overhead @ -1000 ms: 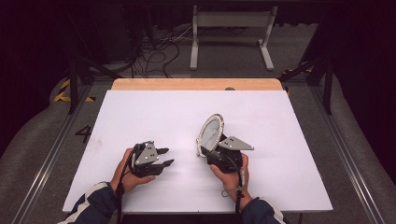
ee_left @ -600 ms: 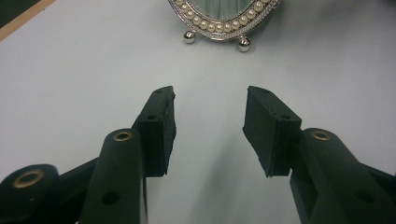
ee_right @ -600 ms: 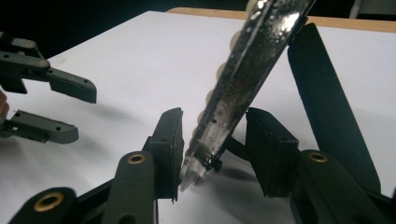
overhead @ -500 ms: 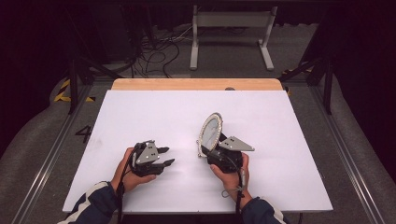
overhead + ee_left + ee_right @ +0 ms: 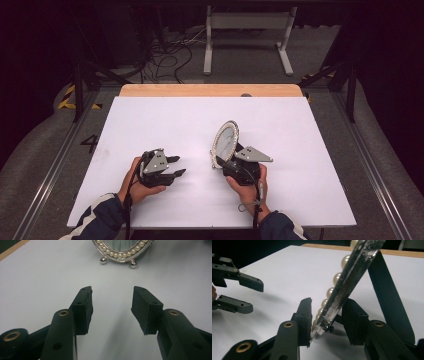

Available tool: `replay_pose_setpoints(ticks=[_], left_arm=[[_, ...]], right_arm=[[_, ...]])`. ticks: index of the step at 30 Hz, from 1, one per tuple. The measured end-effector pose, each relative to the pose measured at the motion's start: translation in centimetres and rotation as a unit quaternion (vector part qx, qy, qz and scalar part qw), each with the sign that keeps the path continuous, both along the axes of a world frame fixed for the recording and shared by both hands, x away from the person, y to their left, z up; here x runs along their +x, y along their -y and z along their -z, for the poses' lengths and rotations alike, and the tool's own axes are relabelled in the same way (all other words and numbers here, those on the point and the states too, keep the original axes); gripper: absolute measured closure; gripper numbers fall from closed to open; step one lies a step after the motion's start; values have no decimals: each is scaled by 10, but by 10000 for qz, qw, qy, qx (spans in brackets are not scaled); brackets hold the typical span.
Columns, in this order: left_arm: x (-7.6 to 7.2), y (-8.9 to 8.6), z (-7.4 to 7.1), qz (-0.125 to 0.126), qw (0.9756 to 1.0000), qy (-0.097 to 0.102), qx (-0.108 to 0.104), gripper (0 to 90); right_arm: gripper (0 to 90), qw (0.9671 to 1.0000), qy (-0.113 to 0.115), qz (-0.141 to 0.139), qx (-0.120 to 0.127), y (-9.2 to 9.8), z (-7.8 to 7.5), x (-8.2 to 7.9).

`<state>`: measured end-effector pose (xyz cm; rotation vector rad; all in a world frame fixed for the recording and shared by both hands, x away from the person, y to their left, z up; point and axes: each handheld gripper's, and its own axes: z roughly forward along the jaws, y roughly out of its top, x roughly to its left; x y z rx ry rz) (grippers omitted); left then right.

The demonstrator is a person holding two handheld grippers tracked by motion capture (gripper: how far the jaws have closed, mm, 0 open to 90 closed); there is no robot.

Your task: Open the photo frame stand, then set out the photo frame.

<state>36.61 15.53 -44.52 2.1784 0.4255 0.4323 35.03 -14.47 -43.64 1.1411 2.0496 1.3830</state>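
An oval mirror (image 5: 226,142) with a pearl-studded rim stands tilted on the white table (image 5: 300,130); its two ball feet rest on the surface in the left gripper view (image 5: 122,250). My right gripper (image 5: 220,162) straddles the mirror's lower rim (image 5: 342,290), and its jaws have just been closing with the rim between them. One pad (image 5: 305,317) lies close to the pearls, while a gap shows at the back side by the black easel leg (image 5: 384,290). My left gripper (image 5: 180,166) lies low on the table, open and empty (image 5: 112,293), pointing at the mirror.
A wooden strip (image 5: 210,90) runs along the table's far edge. Beyond it on the floor are a metal frame (image 5: 247,22) and loose cables (image 5: 165,50). White surface extends on all sides of the hands. The left gripper (image 5: 256,298) shows in the right gripper view.
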Motion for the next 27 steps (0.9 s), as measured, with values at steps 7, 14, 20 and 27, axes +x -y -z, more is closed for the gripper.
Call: replay_pose_setpoints(ticks=[7,14,20,27], left_arm=[[-2,-1,1,-35,10000,-14,28,494],[0,-3,2,-86,10000,-41,-2,487],[0,-2,1,-99,9999,-36,-17,484],[8,5,1,-90,9999,-114,-46,475]], right_arm=[[620,10000,-18,-71,-27,2,0,1],[620,9999,-25,-107,-8,3,0,3],[667,9999,-60,-101,-9,5,-1,3],[679,9997,-118,-218,-5,11,-1,2]])
